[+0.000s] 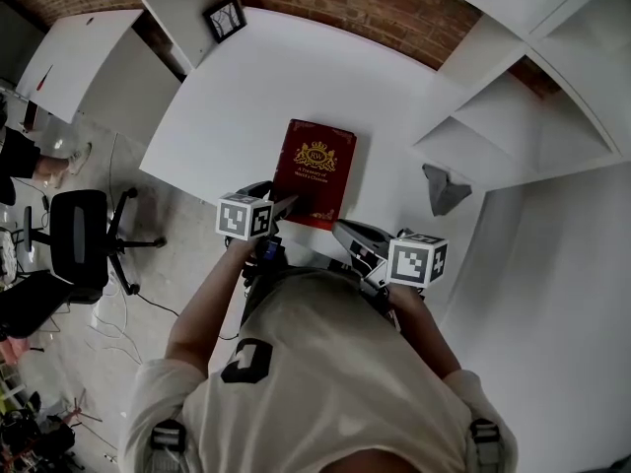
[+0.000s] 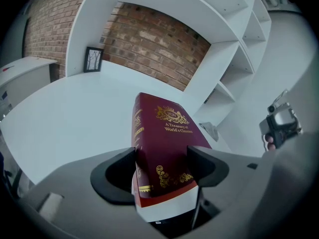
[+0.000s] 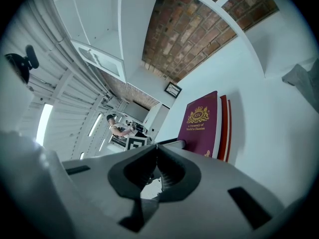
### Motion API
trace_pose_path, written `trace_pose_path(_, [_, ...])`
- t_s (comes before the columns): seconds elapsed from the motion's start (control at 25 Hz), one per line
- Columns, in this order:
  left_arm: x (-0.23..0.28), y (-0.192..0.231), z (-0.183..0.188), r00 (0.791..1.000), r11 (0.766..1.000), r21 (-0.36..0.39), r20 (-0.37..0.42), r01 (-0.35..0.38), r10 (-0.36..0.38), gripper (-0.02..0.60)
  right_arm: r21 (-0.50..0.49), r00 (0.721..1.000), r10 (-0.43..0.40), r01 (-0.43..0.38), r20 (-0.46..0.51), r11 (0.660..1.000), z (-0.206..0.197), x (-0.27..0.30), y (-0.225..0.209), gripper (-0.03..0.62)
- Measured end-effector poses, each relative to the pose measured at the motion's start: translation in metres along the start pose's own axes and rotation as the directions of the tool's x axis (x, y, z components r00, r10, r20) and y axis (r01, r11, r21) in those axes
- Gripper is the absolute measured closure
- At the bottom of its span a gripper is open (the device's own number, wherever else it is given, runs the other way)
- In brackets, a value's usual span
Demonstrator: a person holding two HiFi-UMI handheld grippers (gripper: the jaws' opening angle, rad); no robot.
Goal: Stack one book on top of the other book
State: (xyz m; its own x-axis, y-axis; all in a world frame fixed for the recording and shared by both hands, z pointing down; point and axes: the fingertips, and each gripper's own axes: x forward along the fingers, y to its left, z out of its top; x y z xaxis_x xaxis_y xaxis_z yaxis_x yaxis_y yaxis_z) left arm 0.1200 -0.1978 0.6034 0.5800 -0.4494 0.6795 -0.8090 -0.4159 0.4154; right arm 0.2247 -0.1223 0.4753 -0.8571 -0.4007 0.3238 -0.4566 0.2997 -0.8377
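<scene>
The top book (image 1: 314,170) is a thick hardback with a dark maroon cover. A gold crest sits high on the front with a gold title under it, and there is more gold ornament along the near edge and down the spine. It lies flat on a lower book (image 3: 225,128), of which only a bright red edge shows beneath the pale page block. The two are squared up closely.

The stack rests on the white counter (image 1: 246,97), well apart from the small framed picture (image 1: 225,18) that leans by the brick wall. It sits toward the person's side of the counter.

The left tool (image 1: 293,205) is at the end of the stack farthest from the framed picture. It is clenched on the top book (image 2: 167,133) — one jaw lies against the spine side, the other on the gilded cover, and the volume fills the gap between them.

The right tool (image 1: 342,231) is also on the side away from the picture, just beside the stack's corner and not touching it. Its jaws are pressed together with nothing between them (image 3: 157,156) — the maroon cover (image 3: 202,126) lies beyond their tips.
</scene>
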Motion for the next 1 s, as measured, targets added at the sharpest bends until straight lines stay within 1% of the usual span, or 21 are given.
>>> trace_pose_path(0.2, [-0.004, -0.001, -0.002, 1.0, 1.0, -0.003, -0.002, 0.002, -0.002, 0.265, -0.01, 1.0, -0.005, 0.005, -0.012, 1.0, -0.002, 0.0, 0.0, 0.588])
trace_pose_path(0.44, [0.0, -0.001, 0.001, 1.0, 1.0, 0.011, -0.004, 0.008, -0.008, 0.268, -0.009, 1.0, 0.003, -0.003, 0.003, 1.0, 0.005, -0.006, -0.002, 0.588])
trace_pose_path(0.56, [-0.004, -0.001, -0.001, 1.0, 0.999, 0.026, -0.01, 0.025, -0.024, 0.273, -0.002, 1.0, -0.001, 0.001, 0.009, 1.0, 0.002, -0.006, 0.001, 0.588])
trace_pose_path(0.76, [-0.022, 0.005, -0.006, 0.998, 0.997, 0.05, -0.015, 0.065, -0.065, 0.282, -0.008, 1.0, -0.017, 0.017, 0.016, 1.0, -0.005, 0.002, 0.019, 0.589])
trace_pose_path(0.88, [-0.021, 0.006, -0.005, 0.996, 0.995, 0.051, -0.021, 0.083, -0.082, 0.284, -0.013, 0.999, -0.025, 0.026, 0.025, 1.0, -0.004, 0.002, 0.017, 0.589])
trace_pose_path(1.0, [-0.015, 0.003, -0.006, 0.996, 0.995, 0.056, -0.032, 0.081, -0.08, 0.285, -0.001, 1.0, -0.018, 0.018, 0.026, 1.0, -0.005, 0.0, 0.014, 0.588])
